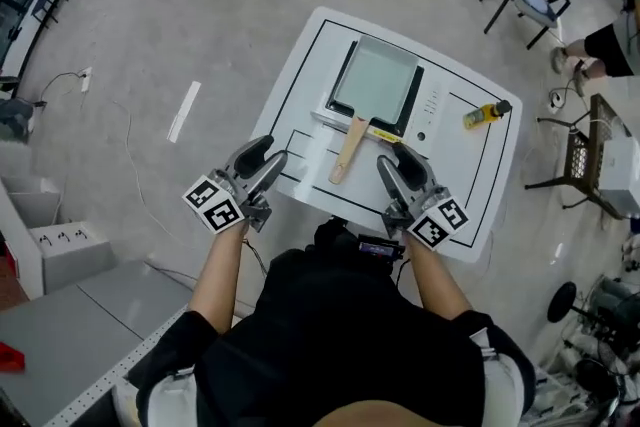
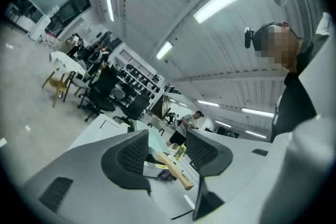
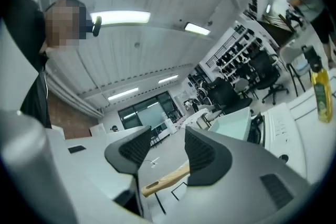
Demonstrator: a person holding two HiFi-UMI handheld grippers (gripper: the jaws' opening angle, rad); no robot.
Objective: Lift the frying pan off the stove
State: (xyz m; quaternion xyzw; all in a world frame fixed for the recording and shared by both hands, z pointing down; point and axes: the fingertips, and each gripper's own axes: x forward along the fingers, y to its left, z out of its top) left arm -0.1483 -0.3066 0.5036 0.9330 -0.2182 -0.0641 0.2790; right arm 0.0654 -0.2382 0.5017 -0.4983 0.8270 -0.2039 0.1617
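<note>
Pan [image 1: 375,80] on stove [image 1: 430,105], handle [image 1: 348,151] toward person [image 1: 330,335]

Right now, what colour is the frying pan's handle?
The frying pan's handle is pale tan, bare wood, clearest in the head view.

The square metal frying pan [image 1: 377,75] was pale grey-green, and its long wooden handle [image 1: 347,152] was light tan. The flat stove [image 1: 413,103] under it was black. The big table top [image 1: 300,80] was white with thin black lines. The small plastic bottle [image 1: 483,114] was yellow. The left gripper [image 1: 272,154] and right gripper [image 1: 394,157] were grey with black pads [image 2: 132,152]. The left cube [image 1: 214,203] and right cube [image 1: 438,221] had black-and-white squares.
</note>
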